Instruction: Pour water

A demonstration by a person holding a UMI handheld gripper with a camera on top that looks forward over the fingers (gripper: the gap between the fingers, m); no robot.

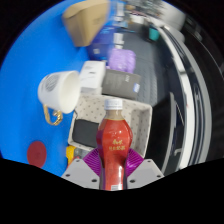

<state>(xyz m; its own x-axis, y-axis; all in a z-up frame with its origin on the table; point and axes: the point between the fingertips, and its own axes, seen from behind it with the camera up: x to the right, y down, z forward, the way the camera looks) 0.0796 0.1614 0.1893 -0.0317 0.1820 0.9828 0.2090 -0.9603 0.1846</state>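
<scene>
Two fingers grip the red bottle upright between them; the white cup lies ahead to the left on the bench.

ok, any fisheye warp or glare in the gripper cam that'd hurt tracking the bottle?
Gripper view: strong fisheye, the blue table edge bows into a curve; the red bottle between the fingers sits near the centre and looks sharp and barely bent; the white kettle beyond shows a soft highlight, no harsh glare; far background is small and hard to read.
</scene>
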